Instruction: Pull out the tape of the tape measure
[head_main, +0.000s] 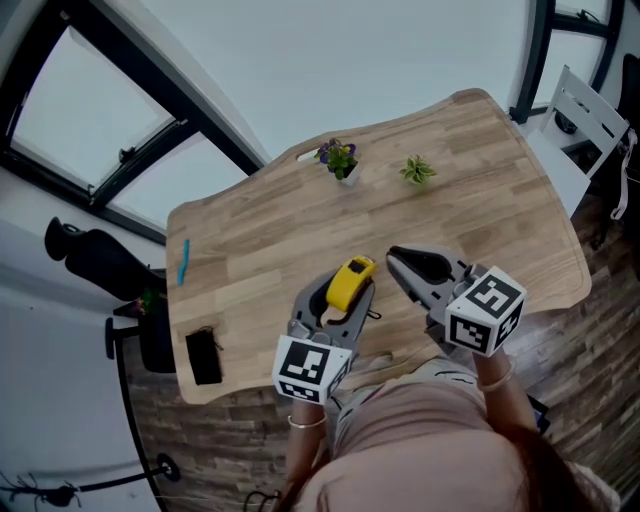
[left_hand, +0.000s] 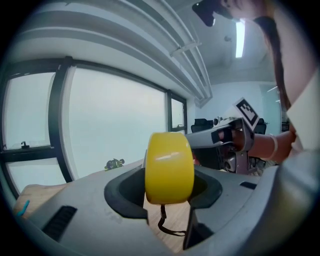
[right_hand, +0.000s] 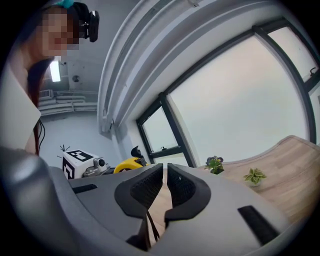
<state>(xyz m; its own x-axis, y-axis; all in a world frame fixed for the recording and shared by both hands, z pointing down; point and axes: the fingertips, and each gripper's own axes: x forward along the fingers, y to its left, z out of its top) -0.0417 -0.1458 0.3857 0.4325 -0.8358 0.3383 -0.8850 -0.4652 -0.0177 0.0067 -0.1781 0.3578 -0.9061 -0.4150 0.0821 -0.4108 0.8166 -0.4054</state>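
My left gripper (head_main: 343, 290) is shut on a yellow tape measure (head_main: 351, 282), held above the near part of the wooden table (head_main: 480, 190). In the left gripper view the yellow case (left_hand: 169, 167) sits edge-on between the dark pads, with a thin black strap (left_hand: 167, 226) hanging below it. No pulled-out tape shows. Just right of the case in the head view, my right gripper (head_main: 394, 257) is shut, pointing towards it. In the right gripper view its pads (right_hand: 150, 187) meet with nothing seen between them, and the tape measure (right_hand: 127, 164) lies off to the left.
Two small potted plants (head_main: 340, 158) (head_main: 417, 170) stand at the table's far side. A blue marker (head_main: 183, 262) and a black object (head_main: 204, 356) lie near the left edge. A white chair (head_main: 585, 130) stands at the right, and a large window (head_main: 90, 120) at the left.
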